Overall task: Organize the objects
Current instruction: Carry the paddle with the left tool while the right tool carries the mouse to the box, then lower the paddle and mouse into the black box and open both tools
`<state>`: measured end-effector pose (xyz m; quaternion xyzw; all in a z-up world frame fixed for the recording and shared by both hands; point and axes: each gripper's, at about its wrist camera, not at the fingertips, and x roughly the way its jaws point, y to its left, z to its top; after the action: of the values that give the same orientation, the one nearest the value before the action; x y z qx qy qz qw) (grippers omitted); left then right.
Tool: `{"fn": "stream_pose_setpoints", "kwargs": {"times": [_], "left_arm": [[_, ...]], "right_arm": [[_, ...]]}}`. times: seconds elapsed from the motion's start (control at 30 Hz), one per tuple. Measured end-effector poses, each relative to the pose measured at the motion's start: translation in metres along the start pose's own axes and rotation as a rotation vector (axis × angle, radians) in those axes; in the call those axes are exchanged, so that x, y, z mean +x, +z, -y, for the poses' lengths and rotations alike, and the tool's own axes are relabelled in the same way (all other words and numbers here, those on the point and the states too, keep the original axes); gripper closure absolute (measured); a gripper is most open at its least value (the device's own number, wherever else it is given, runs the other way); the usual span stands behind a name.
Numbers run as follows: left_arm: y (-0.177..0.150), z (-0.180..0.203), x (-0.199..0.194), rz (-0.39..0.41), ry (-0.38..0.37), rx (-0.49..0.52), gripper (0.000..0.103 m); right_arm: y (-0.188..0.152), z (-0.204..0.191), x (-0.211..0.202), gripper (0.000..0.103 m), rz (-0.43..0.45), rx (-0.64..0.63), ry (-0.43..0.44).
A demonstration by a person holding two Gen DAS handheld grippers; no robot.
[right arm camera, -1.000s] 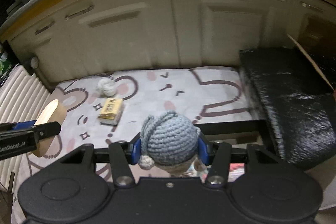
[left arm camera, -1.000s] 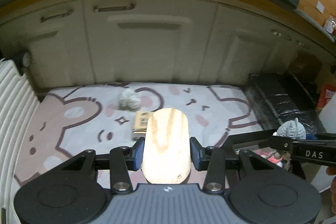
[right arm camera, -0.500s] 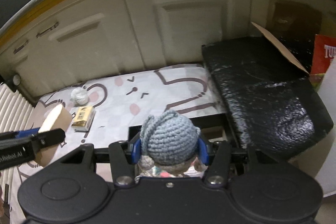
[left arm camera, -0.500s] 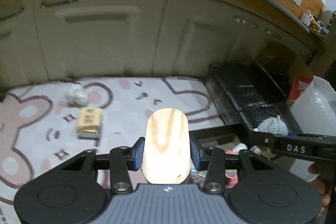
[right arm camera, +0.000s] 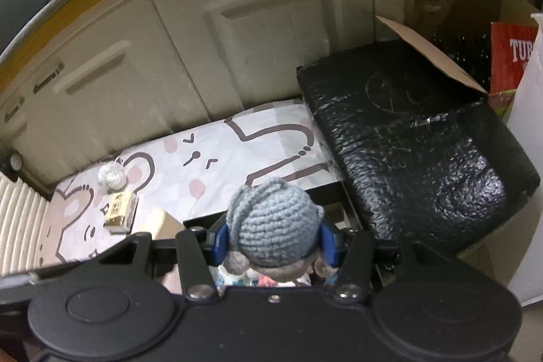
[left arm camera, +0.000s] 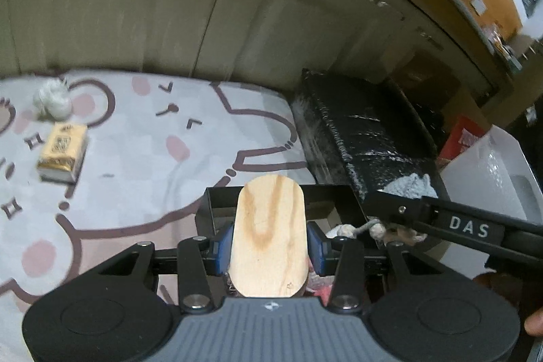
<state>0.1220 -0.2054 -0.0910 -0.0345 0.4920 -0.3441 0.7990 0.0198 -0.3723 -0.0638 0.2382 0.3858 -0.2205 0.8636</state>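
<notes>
Left wrist view: left claw [left arm camera: 269, 248] clamped on a wood piece [left arm camera: 269, 233], pads on its two long edges. Stiff, smooth, probably light; flat sides suit that edge grip, though could slip if loosened. Right wrist view: right claw [right arm camera: 271, 243] clamped on a crochet doll [right arm camera: 273, 226], squeezed at the blue cap. Soft, light, compressible; should tolerate a firm pinch. Just beyond and below both claws, a black bin [left arm camera: 217, 192], open, holding a pale knotted bit and colourful items, hard to identify. Farther off to the left on the mat [left arm camera: 135, 165]: tissue pack [left arm camera: 62, 151] and white ball [left arm camera: 52, 99].
</notes>
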Motion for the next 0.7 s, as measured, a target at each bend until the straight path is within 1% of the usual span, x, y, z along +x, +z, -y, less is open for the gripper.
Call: {"fn": "stream_pose_setpoints", "kwargs": {"times": [0.17,0.27,0.3,0.33,0.4,0.7], "left_arm": [[0.000,-0.005,0.016,-0.006,0.011,-0.079,0.058],[0.000,-0.005,0.023,-0.010,0.026,-0.088,0.059],[0.000,-0.005,0.026,-0.016,0.037,-0.086,0.056],[0.000,-0.006,0.028,-0.023,0.044,-0.081,0.050],[0.001,-0.006,0.030,-0.039,0.072,-0.058,0.044],[0.002,-0.007,0.028,-0.080,0.162,0.074,0.043]], "right_arm": [[0.003,0.001,0.014,0.050,-0.022,0.018,0.008],[0.004,0.001,0.022,0.050,-0.035,0.022,0.012],[0.004,0.000,0.024,0.050,-0.038,0.023,0.014],[0.005,0.000,0.026,0.050,-0.041,0.025,0.015],[0.006,-0.001,0.029,0.050,-0.046,0.031,0.018],[0.007,-0.007,0.043,0.049,-0.078,0.045,0.040]]}}
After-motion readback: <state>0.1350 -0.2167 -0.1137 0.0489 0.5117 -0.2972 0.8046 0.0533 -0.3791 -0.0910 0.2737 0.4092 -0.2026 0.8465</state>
